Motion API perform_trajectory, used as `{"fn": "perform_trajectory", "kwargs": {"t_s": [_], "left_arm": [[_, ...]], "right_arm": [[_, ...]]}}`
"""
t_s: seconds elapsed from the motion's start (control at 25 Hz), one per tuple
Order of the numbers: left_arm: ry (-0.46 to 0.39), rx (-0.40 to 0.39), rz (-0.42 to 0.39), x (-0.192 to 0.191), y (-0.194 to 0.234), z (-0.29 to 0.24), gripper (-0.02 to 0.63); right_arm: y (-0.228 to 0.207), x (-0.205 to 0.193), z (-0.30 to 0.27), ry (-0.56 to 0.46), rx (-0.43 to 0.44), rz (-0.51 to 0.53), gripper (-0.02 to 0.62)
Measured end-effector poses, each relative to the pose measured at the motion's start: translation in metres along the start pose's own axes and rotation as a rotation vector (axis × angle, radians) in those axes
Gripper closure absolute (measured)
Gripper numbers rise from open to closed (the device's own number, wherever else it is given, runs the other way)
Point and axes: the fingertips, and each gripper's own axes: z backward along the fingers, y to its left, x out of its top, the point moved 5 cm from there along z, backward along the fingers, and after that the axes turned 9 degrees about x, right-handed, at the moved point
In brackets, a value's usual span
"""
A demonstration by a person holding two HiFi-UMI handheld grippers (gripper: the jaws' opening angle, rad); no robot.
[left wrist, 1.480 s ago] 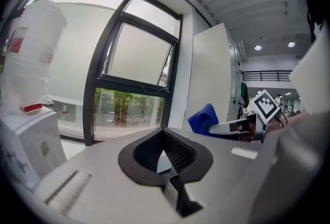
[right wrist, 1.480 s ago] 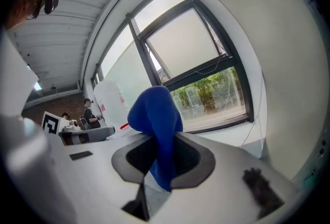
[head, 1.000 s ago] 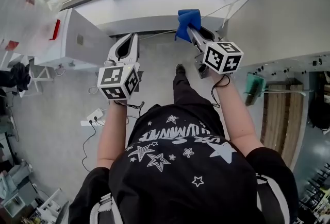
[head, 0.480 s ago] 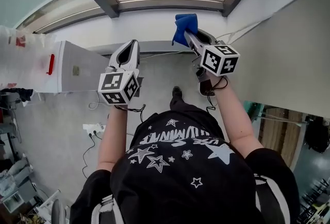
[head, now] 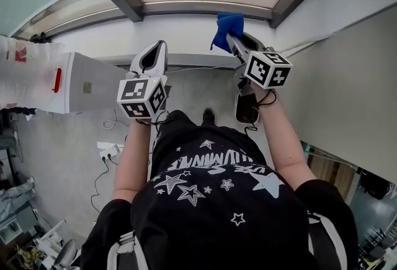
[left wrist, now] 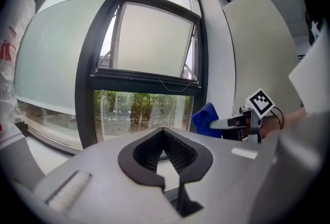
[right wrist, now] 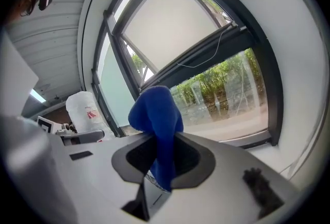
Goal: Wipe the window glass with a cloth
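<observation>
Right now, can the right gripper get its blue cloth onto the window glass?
Probably yes. The right gripper holds the blue cloth up facing the window glass, with nothing between them; the left gripper sits off to the side.

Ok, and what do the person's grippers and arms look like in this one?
Both the left gripper and right gripper have pale grey bodies with black ribbed pads inside the jaws. Each carries a white cube with black square markers: left cube, right cube. A black cable loops by the right wrist. The person wears a black short-sleeved T-shirt printed with white stars.
</observation>
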Motion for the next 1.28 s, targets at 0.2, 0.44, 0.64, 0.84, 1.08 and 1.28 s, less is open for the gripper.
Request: {"fn": "perform_trajectory", "kwargs": {"t_s": [0.2,0.44,0.64,0.84,1.08,1.28], "left_arm": [[-0.019,-0.018,-0.006,0.006,-0.005,-0.009,0.597],[-0.004,-0.037,0.021,0.002,0.003,-0.029,0.598],[0.001,-0.048,0.026,0.007,0.023,-0.055,0.597],[0.014,-0.064,0.033,0.007,0.052,-0.079,0.598],[0.014,-0.046,0.065,0.018,0.112,-0.118,0.597],[-0.003,-0.032,0.072,0.034,0.168,-0.156,0.598]], "right_arm": [[-0.001,0.001,-0.002,-0.008,0.001,0.000,0.522],[-0.006,0.002,-0.009,0.012,-0.016,0.013,0.522],[-0.015,0.007,-0.033,0.021,-0.036,0.009,0.522],[-0.020,0.011,-0.073,0.019,-0.059,-0.002,0.522],[-0.020,0.034,-0.147,0.021,-0.070,0.033,0.522],[-0.020,0.056,-0.227,0.039,-0.049,0.047,0.522]]}}
